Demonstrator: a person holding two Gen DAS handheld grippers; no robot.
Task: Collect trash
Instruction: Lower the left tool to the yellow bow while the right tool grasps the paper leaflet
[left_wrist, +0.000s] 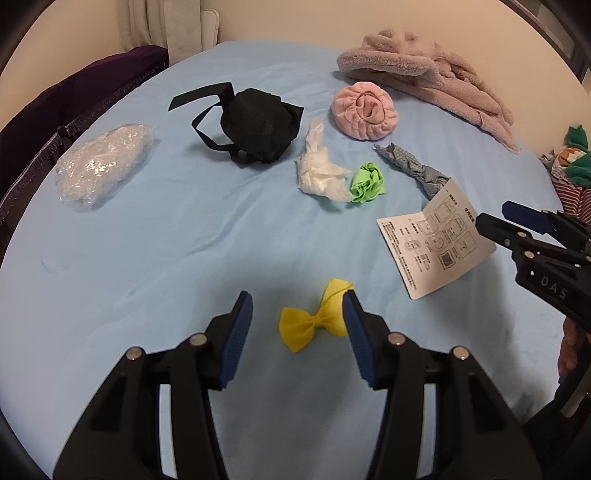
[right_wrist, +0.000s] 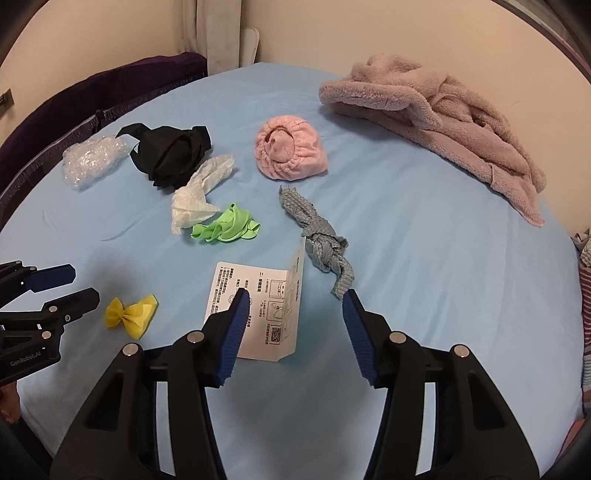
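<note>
I'm in a home bedroom — ahead of my hand-held gripper lies a bed (left_wrist: 184, 229) with a light blue sheet, a fluffy pink robe (left_wrist: 436, 74) beyond, curtains (left_wrist: 173, 26) against the far wall.

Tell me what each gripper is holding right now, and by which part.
Nothing is held. The left gripper is open around the yellow bow; the right gripper is open over the leaflet.
</note>
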